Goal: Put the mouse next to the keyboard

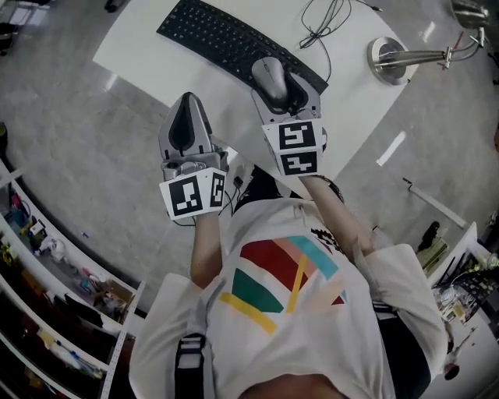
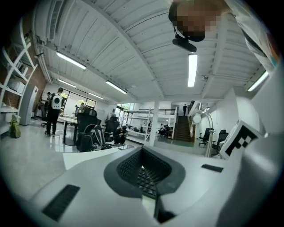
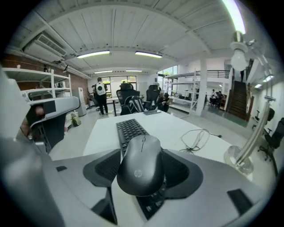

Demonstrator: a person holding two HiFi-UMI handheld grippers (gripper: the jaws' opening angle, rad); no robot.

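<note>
- head view: the mouse (image 1: pixel 270 78) is carried in the right tongs (image 1: pixel 282 86), clear of the white worktop (image 1: pixel 140 47) and over the near end of the black keyboard (image 1: pixel 222 37). the left tongs (image 1: pixel 185 117) are held lower and nearer the body, off the worktop's edge, with nothing in them. a loose cable (image 1: pixel 323 23) and a lamp base (image 1: pixel 388 61) lie beyond the keyboard.
- left gripper view: the tips of the left tongs (image 2: pixel 143 153) appear pressed together and nothing is pinched. a patch of the keyboard (image 2: pixel 146 181) is seen through the hollow behind them.
- right gripper view: the right tongs (image 3: pixel 142 173) are spread wide and closed on the flanks of the mouse (image 3: pixel 141 170), its rounded back facing the camera. the keyboard (image 3: pixel 131 128) runs away across the worktop (image 3: pixel 168 128), with the cable (image 3: pixel 197 139) to its right.
- handling, as a judgement: the mouse is taken to be light, with a stiff shell. its smooth, curved surface is likely to slide in a loose grip. the sides at the waist are the best hold, since the top buttons and wheel are spared there.
</note>
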